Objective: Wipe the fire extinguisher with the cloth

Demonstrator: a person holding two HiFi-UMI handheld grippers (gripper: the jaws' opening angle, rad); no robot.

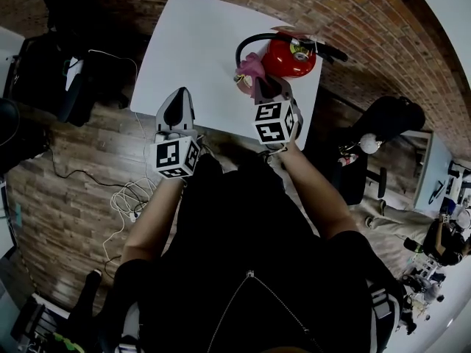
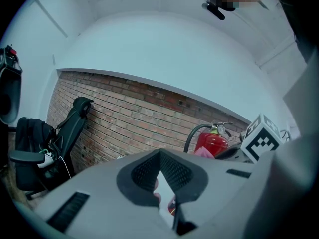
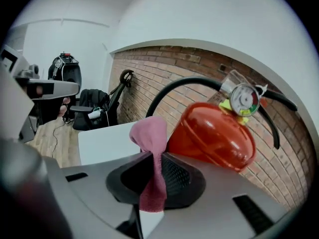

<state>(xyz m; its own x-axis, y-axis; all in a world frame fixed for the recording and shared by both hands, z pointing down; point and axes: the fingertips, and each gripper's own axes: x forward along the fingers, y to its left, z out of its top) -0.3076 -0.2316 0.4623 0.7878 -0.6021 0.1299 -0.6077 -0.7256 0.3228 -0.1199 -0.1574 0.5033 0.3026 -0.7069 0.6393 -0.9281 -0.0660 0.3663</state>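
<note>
A red fire extinguisher (image 1: 288, 57) with a black hose and a pressure gauge (image 3: 244, 99) stands at the far right of the white table (image 1: 191, 43). My right gripper (image 1: 263, 85) is shut on a pink cloth (image 1: 249, 68). In the right gripper view the cloth (image 3: 149, 133) sticks up from between the jaws of the right gripper (image 3: 157, 166), just left of the extinguisher's red body (image 3: 214, 133). My left gripper (image 1: 176, 103) hovers over the table's near edge, shut and holding nothing. From the left gripper (image 2: 160, 158) the extinguisher (image 2: 212, 142) shows at the right.
A brick wall (image 2: 129, 118) runs behind the table. Black office chairs stand at the left (image 1: 44, 72) and at the right (image 1: 386, 123). White cables (image 1: 129, 197) lie on the wooden floor near the table's front left corner.
</note>
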